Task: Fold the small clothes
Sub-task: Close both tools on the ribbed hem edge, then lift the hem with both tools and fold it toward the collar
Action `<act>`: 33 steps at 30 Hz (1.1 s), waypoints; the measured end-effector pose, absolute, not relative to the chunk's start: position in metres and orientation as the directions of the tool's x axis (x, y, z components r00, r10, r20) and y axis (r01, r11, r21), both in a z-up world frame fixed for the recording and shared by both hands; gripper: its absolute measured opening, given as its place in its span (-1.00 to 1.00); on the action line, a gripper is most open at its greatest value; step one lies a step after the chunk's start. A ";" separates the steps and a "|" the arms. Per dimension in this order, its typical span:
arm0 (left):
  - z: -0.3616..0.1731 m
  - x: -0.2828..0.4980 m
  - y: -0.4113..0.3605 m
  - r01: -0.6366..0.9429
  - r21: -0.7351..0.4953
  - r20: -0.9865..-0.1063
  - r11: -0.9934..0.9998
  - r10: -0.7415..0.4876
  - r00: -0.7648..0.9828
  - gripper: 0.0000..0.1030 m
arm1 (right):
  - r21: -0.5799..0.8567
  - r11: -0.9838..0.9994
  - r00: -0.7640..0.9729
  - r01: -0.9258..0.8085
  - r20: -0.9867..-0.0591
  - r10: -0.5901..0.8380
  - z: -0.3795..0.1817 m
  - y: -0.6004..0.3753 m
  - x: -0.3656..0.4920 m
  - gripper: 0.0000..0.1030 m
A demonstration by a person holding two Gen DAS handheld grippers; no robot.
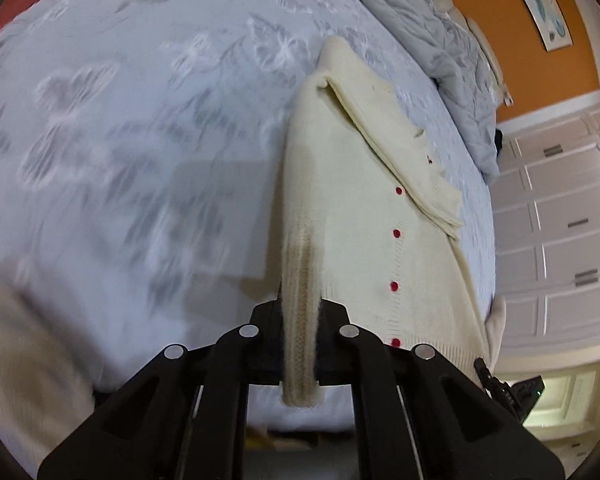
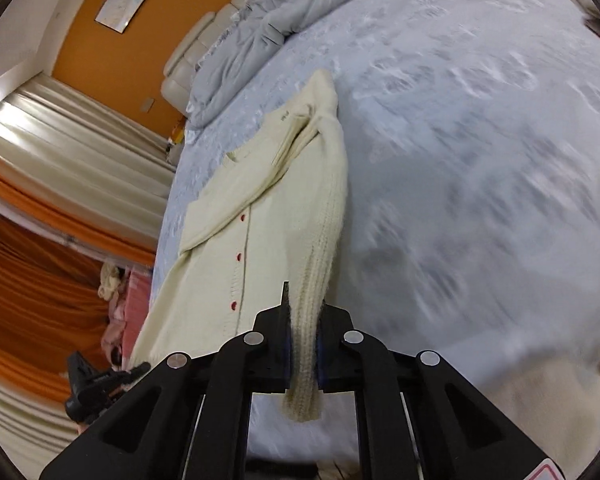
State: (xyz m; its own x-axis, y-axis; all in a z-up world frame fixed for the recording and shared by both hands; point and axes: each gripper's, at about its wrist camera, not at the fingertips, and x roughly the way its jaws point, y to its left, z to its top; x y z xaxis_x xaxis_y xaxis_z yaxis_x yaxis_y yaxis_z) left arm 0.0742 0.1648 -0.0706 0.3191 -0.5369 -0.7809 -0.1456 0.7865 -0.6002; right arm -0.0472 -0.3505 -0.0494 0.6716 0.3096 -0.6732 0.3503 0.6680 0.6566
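Observation:
A cream knit cardigan (image 1: pixel 360 220) with red buttons (image 1: pixel 397 233) lies on the pale blue bedspread (image 1: pixel 140 140), one sleeve folded across its front. My left gripper (image 1: pixel 300 312) is shut on a ribbed strip of the knit at the cardigan's left side. The strip is raised off the bed and its end hangs out behind the pads. In the right wrist view the cardigan (image 2: pixel 228 260) lies left of my right gripper (image 2: pixel 306 312). That gripper is shut on a ribbed strip at the cardigan's right side, also raised off the bedspread (image 2: pixel 480 160).
A rumpled grey duvet (image 1: pixel 440 60) (image 2: pixel 260 28) sits at the head of the bed against an orange wall. White wardrobe doors (image 1: pixel 560 220) stand beyond one bed edge, orange and cream curtains (image 2: pixel 40 280) and a pink clothes pile (image 2: pixel 116 304) beyond the other.

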 end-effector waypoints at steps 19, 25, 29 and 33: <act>0.012 0.098 0.155 -0.032 -0.656 -0.678 0.754 -0.570 0.464 -0.50 | 0.558 0.768 0.772 0.314 -0.621 0.136 0.016 -0.370 -0.060 -0.41; -0.031 0.120 0.163 -0.128 -0.536 -0.779 0.835 -0.430 0.457 0.04 | 0.476 0.776 0.713 0.414 -0.699 0.049 -0.012 -0.359 -0.034 0.20; -0.035 0.099 0.168 -0.106 -0.445 -0.803 0.889 -0.343 0.487 0.42 | 0.368 0.841 0.682 0.397 -0.731 -0.002 -0.022 -0.339 -0.054 0.44; -0.040 0.108 0.146 -0.028 -0.336 -0.832 0.941 -0.283 0.476 0.42 | 0.349 0.835 0.626 0.427 -0.780 0.006 -0.048 -0.352 -0.041 0.44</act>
